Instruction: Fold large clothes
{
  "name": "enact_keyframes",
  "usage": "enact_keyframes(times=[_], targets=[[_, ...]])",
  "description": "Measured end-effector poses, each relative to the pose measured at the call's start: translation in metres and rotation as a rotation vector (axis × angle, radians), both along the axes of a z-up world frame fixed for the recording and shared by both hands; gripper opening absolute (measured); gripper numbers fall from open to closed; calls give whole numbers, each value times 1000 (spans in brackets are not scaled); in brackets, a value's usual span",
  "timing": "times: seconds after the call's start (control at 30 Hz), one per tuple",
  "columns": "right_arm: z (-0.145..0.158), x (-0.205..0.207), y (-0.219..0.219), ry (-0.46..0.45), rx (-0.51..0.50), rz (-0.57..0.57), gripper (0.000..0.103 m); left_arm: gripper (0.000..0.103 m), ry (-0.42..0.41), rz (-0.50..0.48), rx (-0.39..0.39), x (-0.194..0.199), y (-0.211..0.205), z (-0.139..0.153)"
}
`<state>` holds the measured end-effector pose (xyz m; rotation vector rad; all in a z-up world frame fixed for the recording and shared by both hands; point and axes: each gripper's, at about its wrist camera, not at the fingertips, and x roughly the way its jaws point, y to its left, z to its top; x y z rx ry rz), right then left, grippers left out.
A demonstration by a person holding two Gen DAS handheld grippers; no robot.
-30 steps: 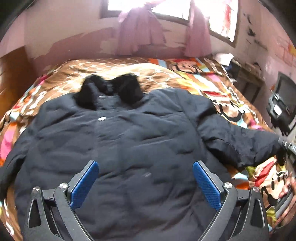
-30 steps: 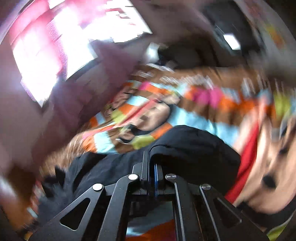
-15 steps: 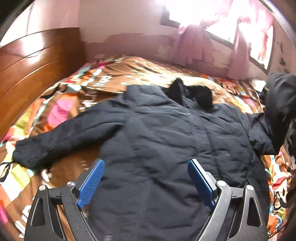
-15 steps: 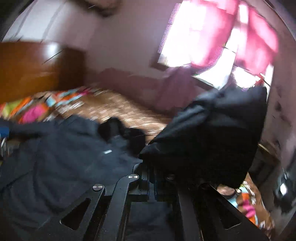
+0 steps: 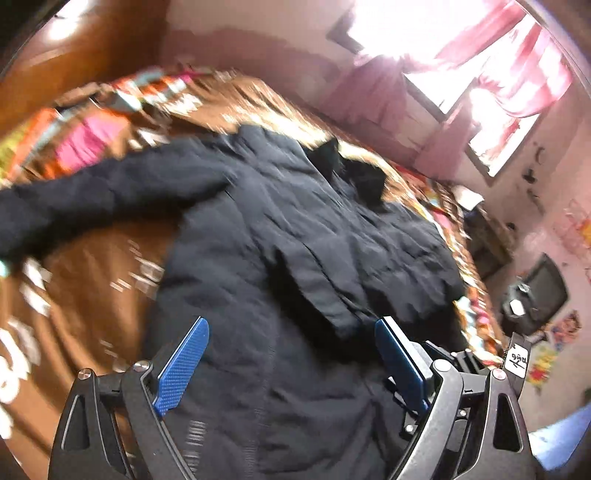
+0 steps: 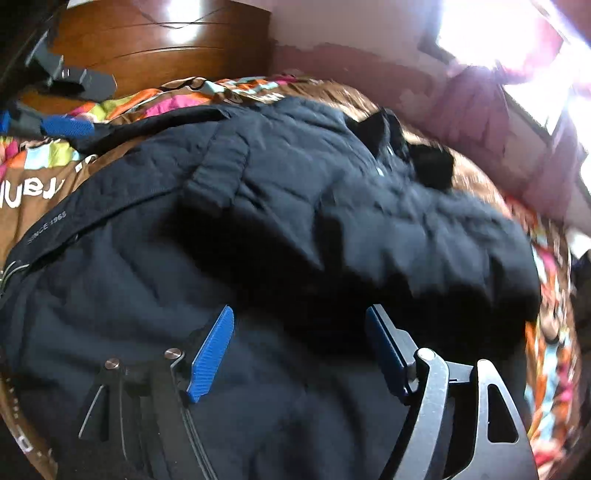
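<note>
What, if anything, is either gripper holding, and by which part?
Nothing is held. The right gripper has just opened its jaws above the jacket, nothing between them; the left gripper is open too.

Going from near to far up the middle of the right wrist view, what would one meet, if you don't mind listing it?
Right gripper → jacket → folded-over sleeve → black collar → brown bedspread → pink wall.

Both grippers angle downward over the jacket (image 6: 332,229). The left gripper (image 5: 291,362) stands wide open — nothing pinched. The right gripper (image 6: 299,350) has just been opening, pads clear of the jacket's cloth.
</note>
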<state>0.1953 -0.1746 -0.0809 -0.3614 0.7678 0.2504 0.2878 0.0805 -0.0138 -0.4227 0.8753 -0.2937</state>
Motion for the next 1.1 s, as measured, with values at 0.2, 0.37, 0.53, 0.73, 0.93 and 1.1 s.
enact_keyframes(times=[0.2,0.37,0.53,0.73,0.93,1.1], targets=[[-9,-31,-50,23,92,-102,74,88,142,-42,-24,40,-48,-41],[-21,-47,-91,49,176,-192,74,24,245,-23,-147,69,-63,-71],[-3,-49,-124,-39,267,-252,75,6,101,31,-56,66,-60,-43],[25,12,-131,-123,235,-355,90,6,-93,69,165,69,-39,1],[18,114,-105,-89,274,-390,90,6,16,96,195,86,-26,-30],[-14,163,-64,2,234,-318,90,9,57,105,101,89,-11,-42]])
